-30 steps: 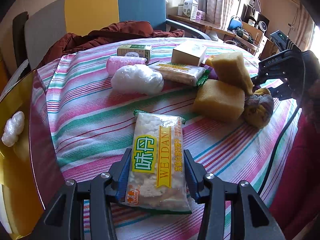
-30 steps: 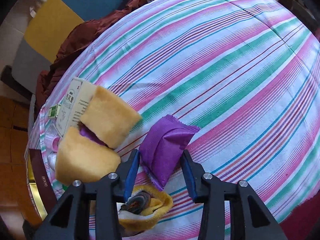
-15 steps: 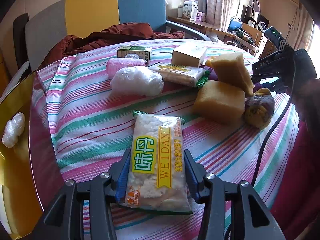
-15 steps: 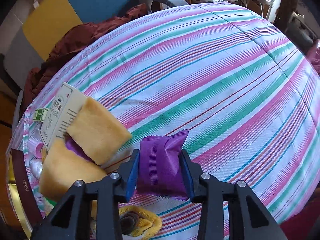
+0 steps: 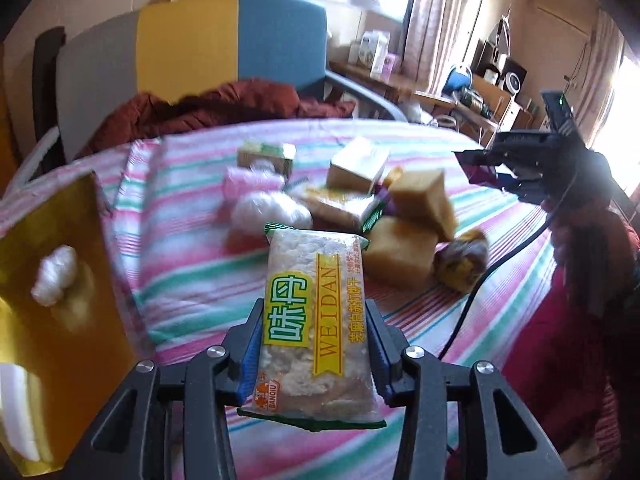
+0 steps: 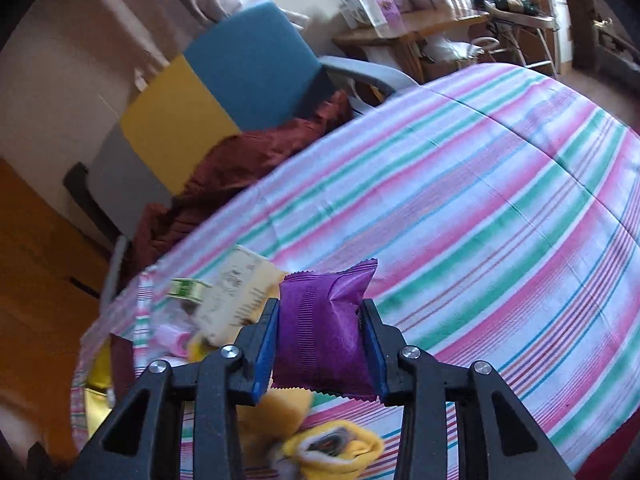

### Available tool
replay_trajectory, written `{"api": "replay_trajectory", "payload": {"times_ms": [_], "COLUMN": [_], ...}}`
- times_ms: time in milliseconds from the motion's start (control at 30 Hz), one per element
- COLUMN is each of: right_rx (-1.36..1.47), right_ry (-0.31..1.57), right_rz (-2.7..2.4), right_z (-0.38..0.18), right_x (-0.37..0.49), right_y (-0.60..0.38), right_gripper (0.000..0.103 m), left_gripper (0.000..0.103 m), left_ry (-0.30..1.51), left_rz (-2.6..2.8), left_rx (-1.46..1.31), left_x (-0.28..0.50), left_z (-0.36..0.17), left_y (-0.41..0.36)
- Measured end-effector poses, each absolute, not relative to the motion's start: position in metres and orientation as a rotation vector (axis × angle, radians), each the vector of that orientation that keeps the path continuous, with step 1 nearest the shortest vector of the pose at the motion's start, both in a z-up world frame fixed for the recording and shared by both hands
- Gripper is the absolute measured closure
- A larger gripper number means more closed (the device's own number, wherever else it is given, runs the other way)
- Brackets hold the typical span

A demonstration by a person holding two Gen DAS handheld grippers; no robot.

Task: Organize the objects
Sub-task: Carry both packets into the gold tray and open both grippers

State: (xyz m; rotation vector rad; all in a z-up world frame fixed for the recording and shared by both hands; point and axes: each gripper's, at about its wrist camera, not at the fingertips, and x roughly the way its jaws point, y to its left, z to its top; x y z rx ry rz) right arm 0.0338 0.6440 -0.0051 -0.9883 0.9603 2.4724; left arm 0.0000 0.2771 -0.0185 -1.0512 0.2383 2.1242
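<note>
My left gripper (image 5: 316, 344) is shut on a clear snack packet with a yellow "WEIDAN" label (image 5: 316, 320) and holds it above the striped tablecloth (image 5: 192, 280). My right gripper (image 6: 320, 340) is shut on a purple foil packet (image 6: 324, 328) and holds it above the cloth; it also shows in the left wrist view (image 5: 492, 168) at the right. Behind lie two yellow sponges (image 5: 400, 248), a white bag (image 5: 268, 212), a pink roll (image 5: 248, 180), a cream box (image 5: 356, 164), a green box (image 5: 268, 152) and a yellow cloth bundle (image 5: 460, 260).
A gold box (image 5: 60, 292) with a white puffy item (image 5: 54, 276) stands at the left table edge. A yellow and blue chair (image 5: 224, 44) with a dark red garment (image 5: 216, 108) is behind the table. A black cable (image 5: 504, 264) hangs at the right.
Both grippers have lifted their packets off the cloth. The left gripper rose and tilted up with the snack packet; the right rose with the purple packet, and the view now reaches the chair.
</note>
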Motion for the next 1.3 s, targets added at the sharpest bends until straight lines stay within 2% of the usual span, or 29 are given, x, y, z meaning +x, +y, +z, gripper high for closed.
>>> {"api": "replay_trajectory", "payload": {"times_ms": [167, 433, 667, 800, 900, 933, 967, 1000, 1167, 1300], "right_rx": [-0.977, -1.105, -1.427, -1.605, -1.674, -1.688, -1.693, -1.697, -1.724, -1.719], "right_ry": [0.895, 0.756, 0.606, 0.565, 0.605, 0.613, 0.608, 0.596, 0.46, 0.409], "right_rz": [2.591, 2.869, 3.038, 3.063, 3.083, 3.098, 3.098, 3.103, 3.132, 3.109], "right_z": [0.025, 0.063, 0.045, 0.022, 0.012, 0.011, 0.01, 0.01, 0.007, 0.001], "right_x": [0.043, 0.003, -0.047, -0.077, -0.099, -0.103, -0.106, -0.108, -0.091, -0.075], "right_y": [0.605, 0.488, 0.357, 0.293, 0.258, 0.247, 0.238, 0.23, 0.211, 0.212], "right_gripper": [0.064, 0.064, 0.063, 0.063, 0.06, 0.055, 0.04, 0.031, 0.03, 0.029], "left_gripper": [0.058, 0.058, 0.058, 0.057, 0.057, 0.056, 0.055, 0.054, 0.053, 0.053], "left_ry": [0.151, -0.032, -0.108, -0.045, -0.052, -0.071, -0.094, -0.105, -0.229, -0.202], "left_rz": [2.191, 2.368, 2.514, 2.582, 2.59, 2.589, 2.601, 2.616, 2.651, 2.738], "left_rx": [-1.057, -1.132, -1.242, -1.273, -1.326, -1.328, -1.329, -1.338, -1.32, -1.283], "left_x": [-0.002, -0.032, -0.079, -0.121, -0.154, -0.159, -0.164, -0.169, -0.164, -0.135], "left_z": [0.003, 0.014, 0.006, 0.007, 0.006, 0.007, 0.007, 0.007, 0.009, 0.012], "left_y": [0.238, 0.151, 0.078, 0.058, 0.045, 0.038, 0.033, 0.028, 0.006, -0.004]}}
